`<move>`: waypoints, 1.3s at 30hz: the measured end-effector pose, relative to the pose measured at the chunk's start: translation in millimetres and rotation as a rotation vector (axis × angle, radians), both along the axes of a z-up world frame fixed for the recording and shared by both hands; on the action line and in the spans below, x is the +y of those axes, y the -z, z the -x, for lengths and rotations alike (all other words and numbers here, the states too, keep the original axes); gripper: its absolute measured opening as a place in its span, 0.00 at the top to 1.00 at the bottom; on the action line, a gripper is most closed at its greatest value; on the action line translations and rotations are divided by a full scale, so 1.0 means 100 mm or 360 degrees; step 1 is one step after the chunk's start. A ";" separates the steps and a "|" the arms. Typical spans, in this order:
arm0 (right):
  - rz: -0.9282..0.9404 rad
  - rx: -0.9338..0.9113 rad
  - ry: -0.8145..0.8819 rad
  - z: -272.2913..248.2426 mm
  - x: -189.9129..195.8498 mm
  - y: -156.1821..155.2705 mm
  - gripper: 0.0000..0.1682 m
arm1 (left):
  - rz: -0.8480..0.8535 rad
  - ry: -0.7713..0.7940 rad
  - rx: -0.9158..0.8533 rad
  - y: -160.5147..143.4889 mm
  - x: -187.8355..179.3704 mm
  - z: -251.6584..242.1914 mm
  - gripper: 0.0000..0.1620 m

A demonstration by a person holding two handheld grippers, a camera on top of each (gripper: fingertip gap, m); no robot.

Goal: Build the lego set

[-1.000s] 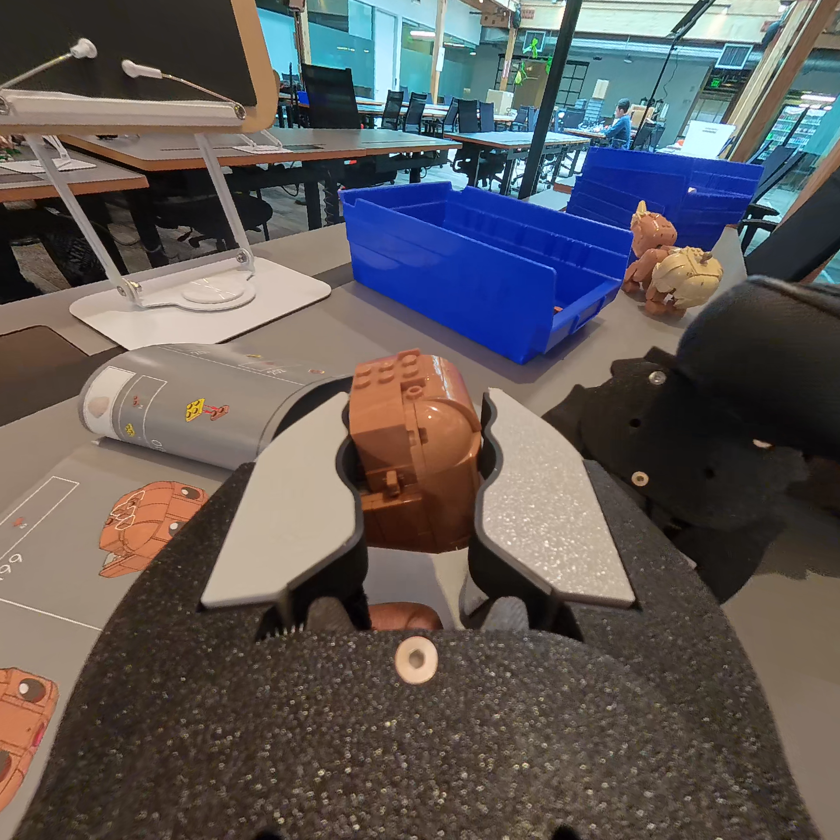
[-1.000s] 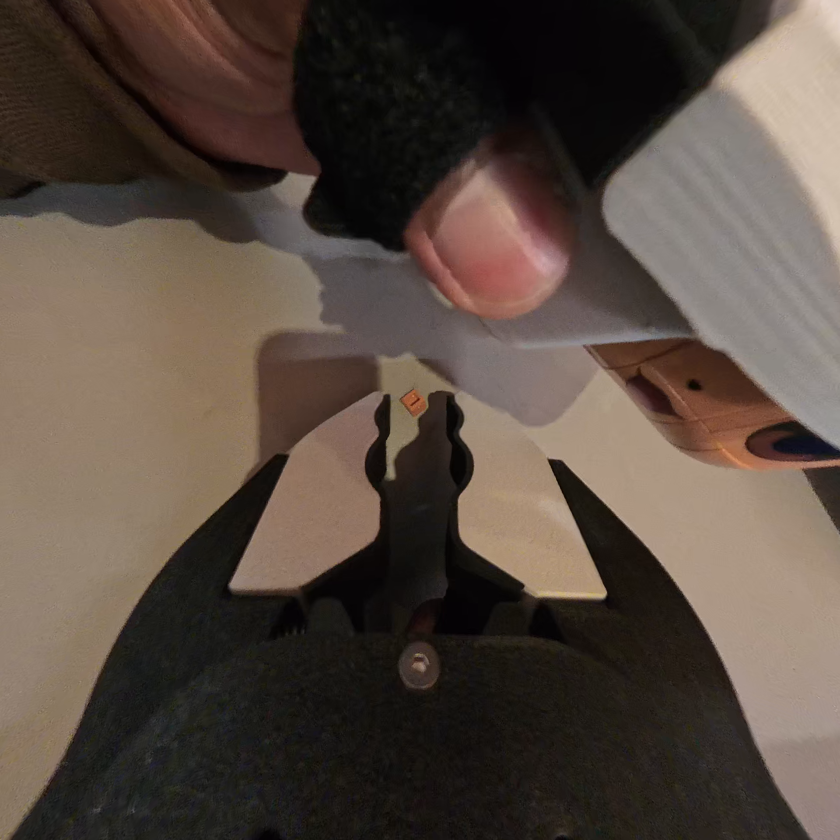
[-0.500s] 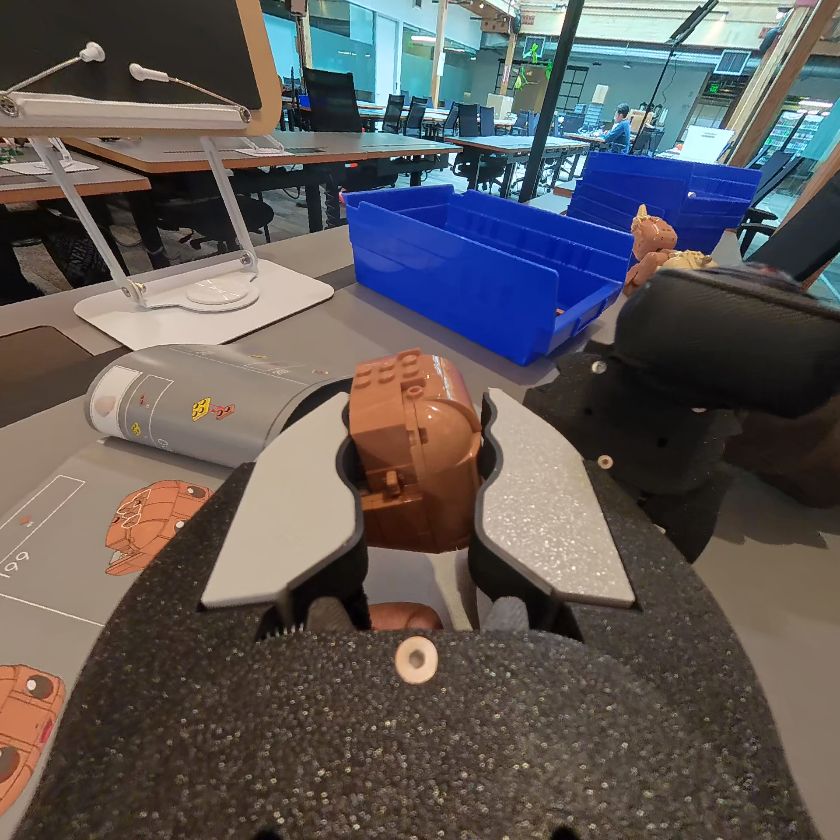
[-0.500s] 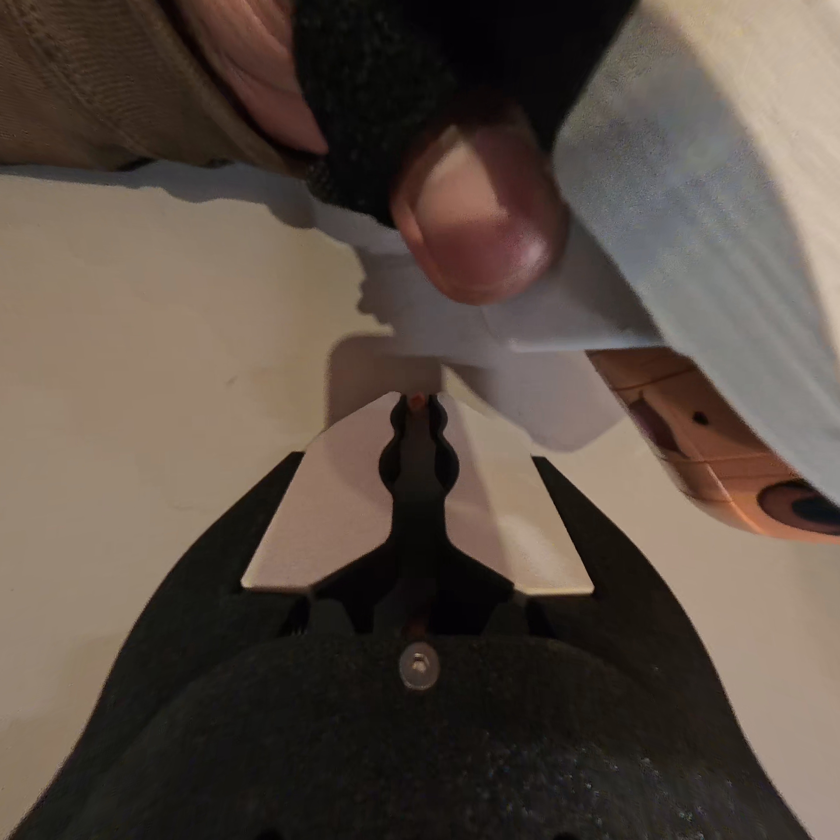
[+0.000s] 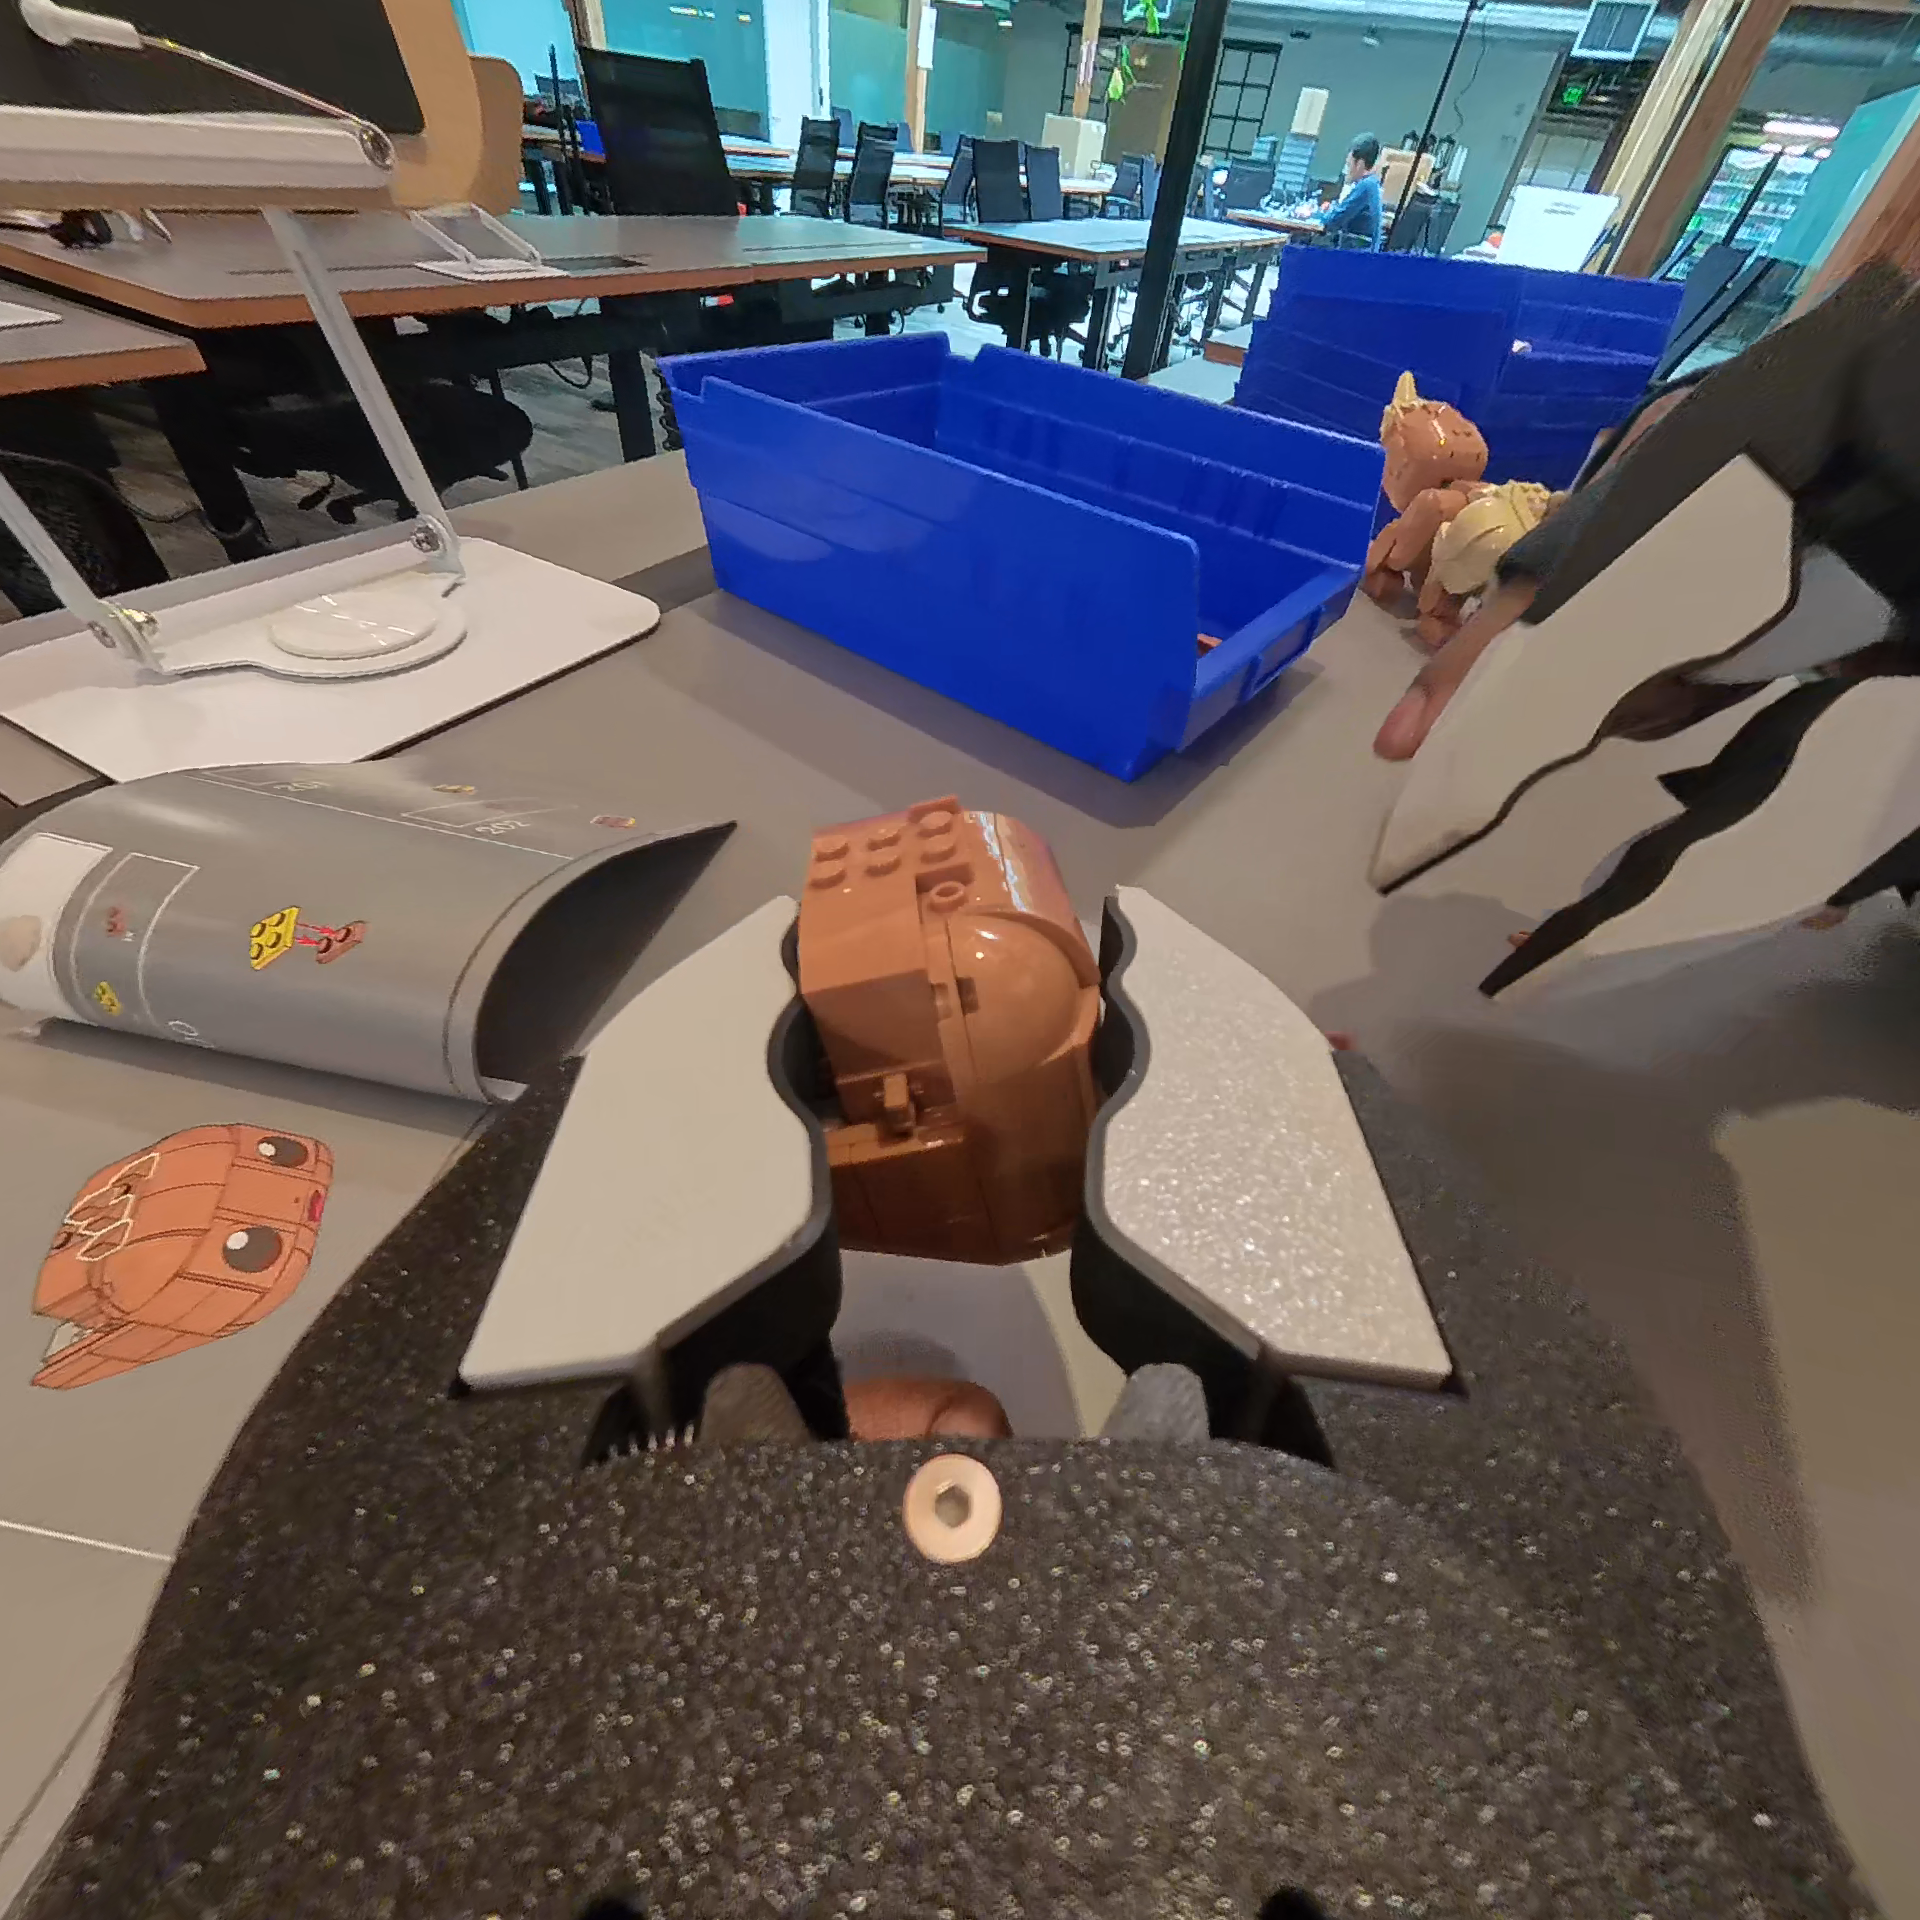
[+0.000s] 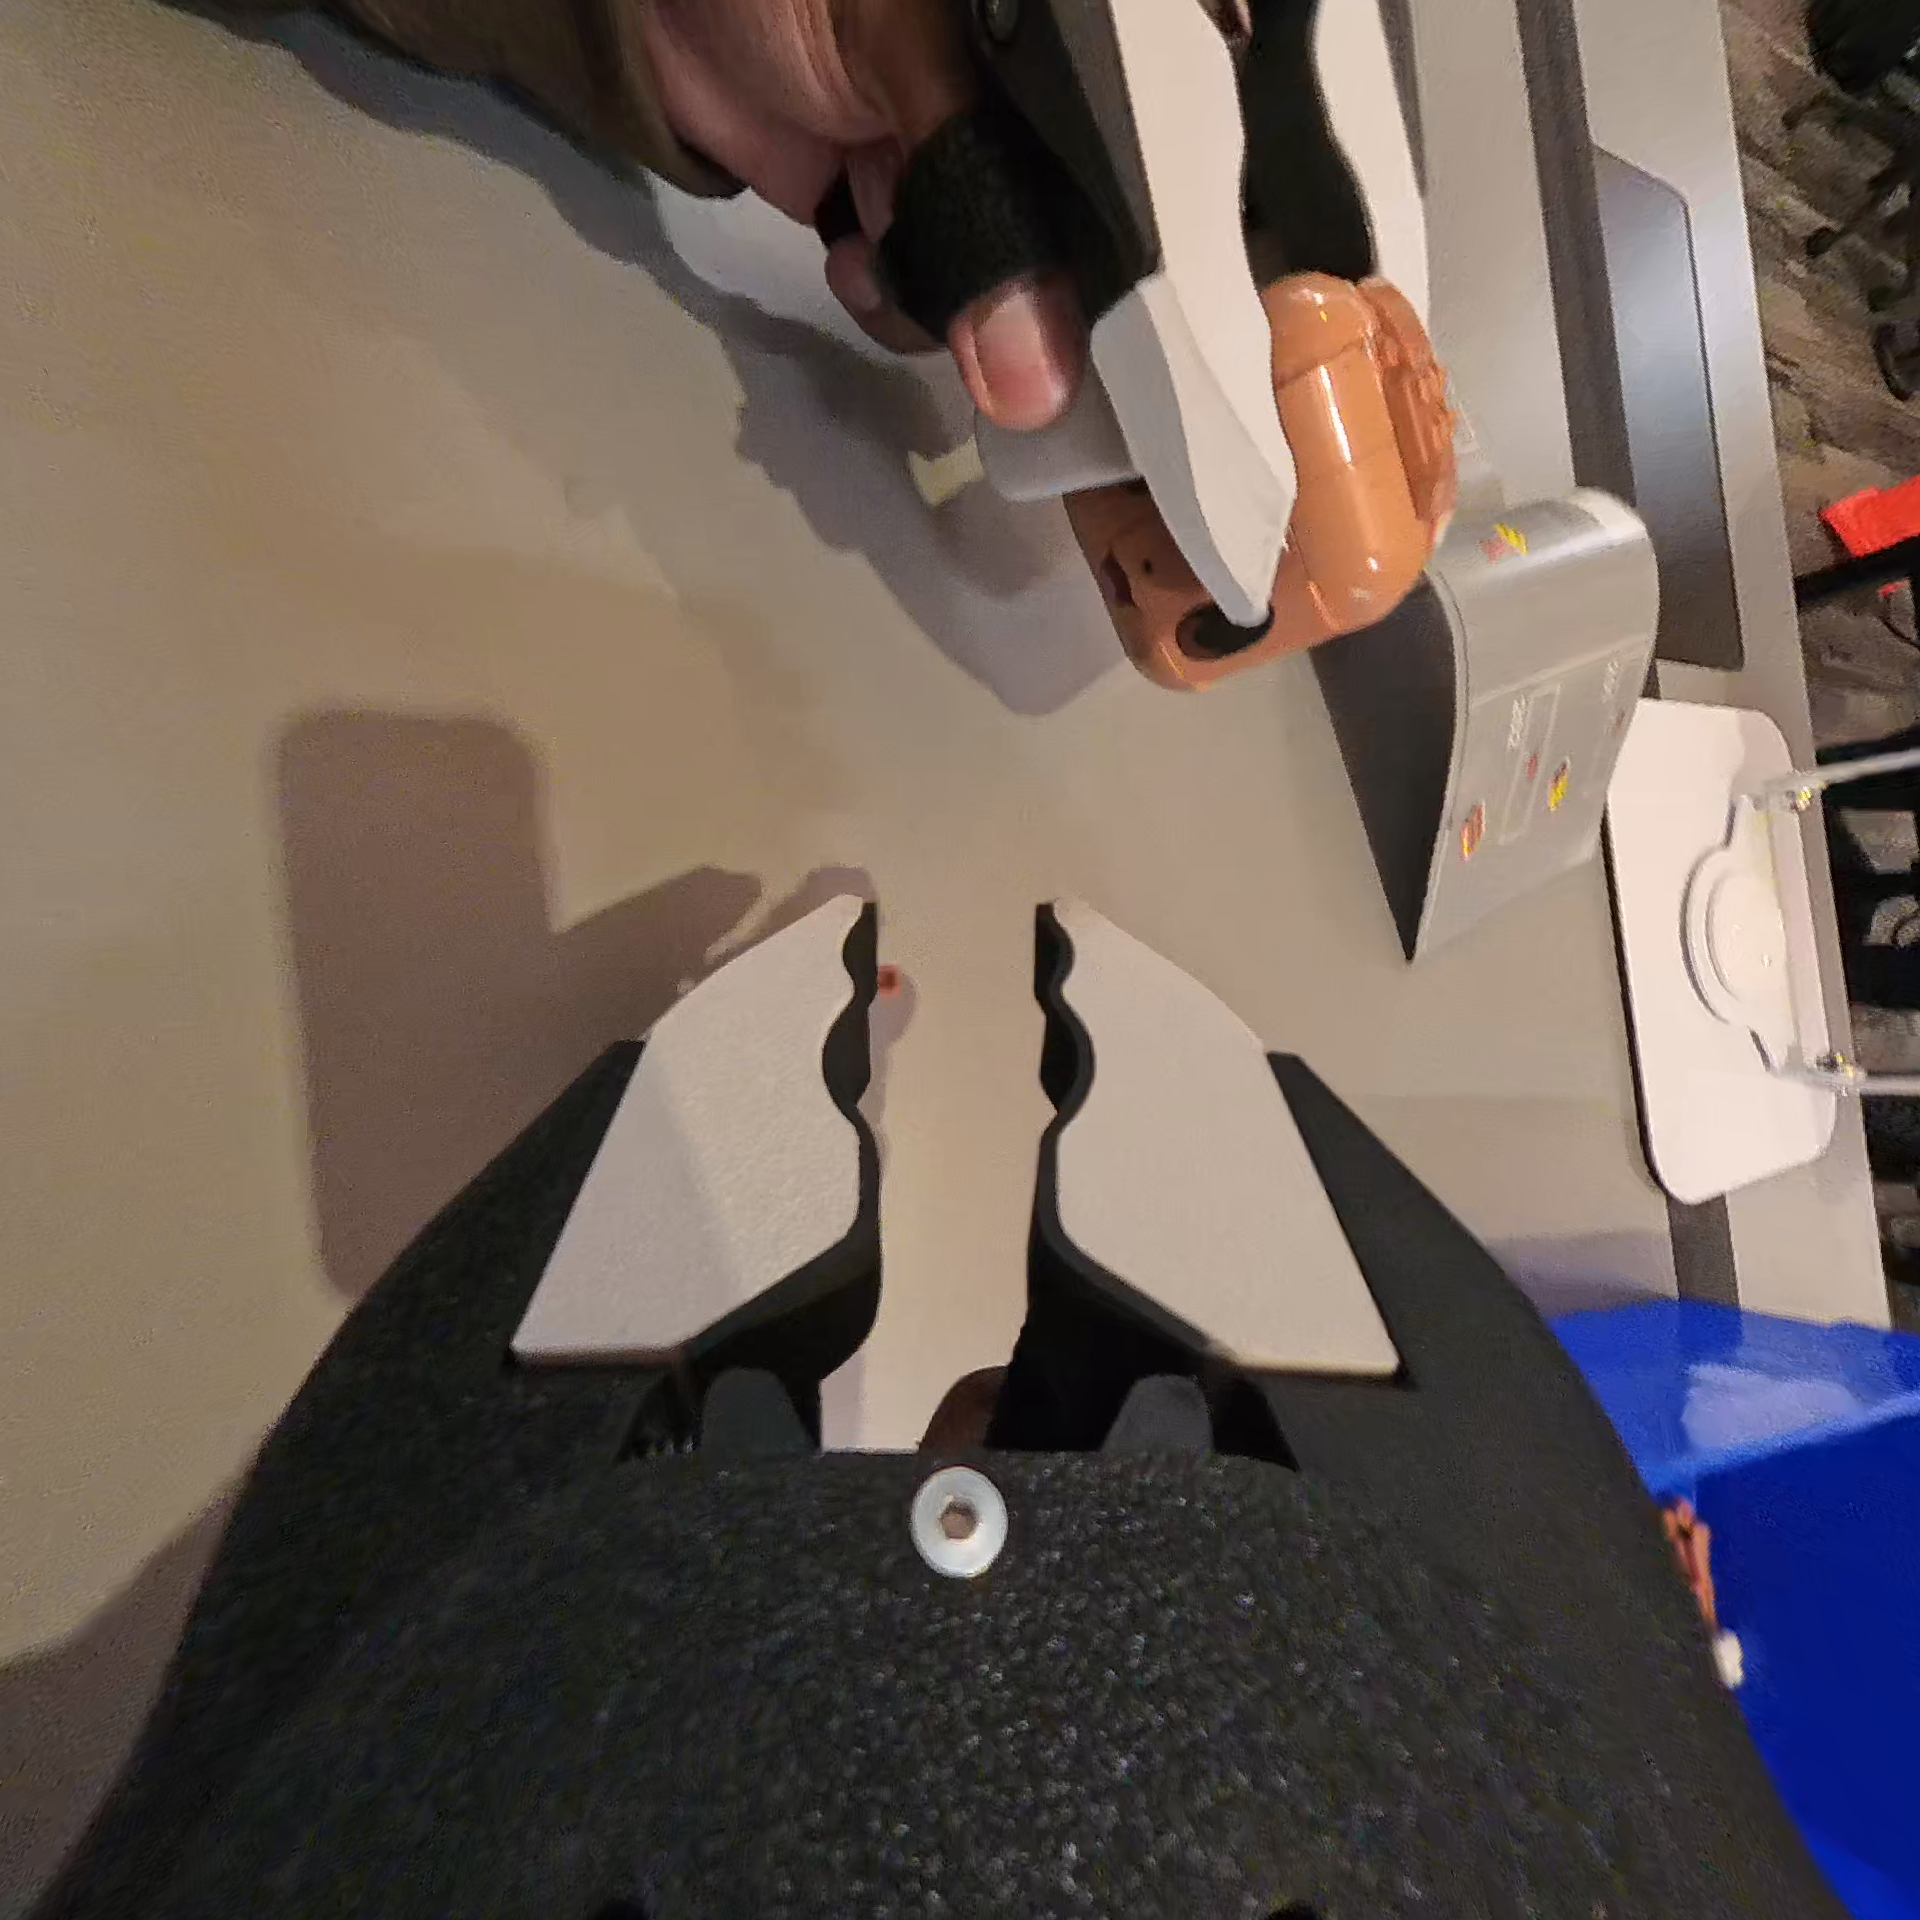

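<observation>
Roughly mid-build: left gripper [image 5: 951, 1049] is clamped on the brown model [image 5: 940, 1029], a rounded, partly built chunk with bare studs on top, so more bricks are probably due. Right gripper [image 6: 954, 961] is part open and holds nothing; a tiny orange piece [image 6: 889, 978] lies on the table [image 6: 312, 520] just inside its left jaw tip, not gripped. Judging by that, the next piece is still to be picked up and fitted. Manual [image 5: 312, 914] lies curled, left of the left jaws; blue bin [image 5: 997, 540] sits well ahead of them, with finished figures [image 5: 1444, 499] ahead to the right. A small cream piece [image 6: 940, 478] lies far ahead of the right jaws.
</observation>
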State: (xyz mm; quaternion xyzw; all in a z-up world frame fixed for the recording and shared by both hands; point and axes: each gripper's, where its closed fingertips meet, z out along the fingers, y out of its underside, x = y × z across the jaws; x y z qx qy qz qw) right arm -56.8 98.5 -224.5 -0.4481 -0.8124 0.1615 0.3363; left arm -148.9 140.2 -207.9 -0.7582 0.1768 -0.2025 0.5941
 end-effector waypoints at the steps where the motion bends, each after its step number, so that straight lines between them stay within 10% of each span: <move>1: 0.0008 0.0005 0.0030 -0.06 0.03 0.01 0.83 | 0.0003 0.0002 0.0000 0.01 0.00 -0.01 0.68; 14: 0.0341 0.0148 0.0644 -1.12 0.41 0.44 0.84 | 0.0042 0.0046 -0.0007 0.09 0.00 -0.11 0.68; 27: 0.0506 0.0011 0.0992 -0.97 0.64 0.73 0.89 | 0.0095 0.0116 0.0019 0.21 -0.01 -0.24 0.68; 39: 0.0434 0.0046 0.0723 -0.78 0.42 0.67 0.88 | 0.0102 0.0176 0.0015 0.22 -0.05 -0.33 0.68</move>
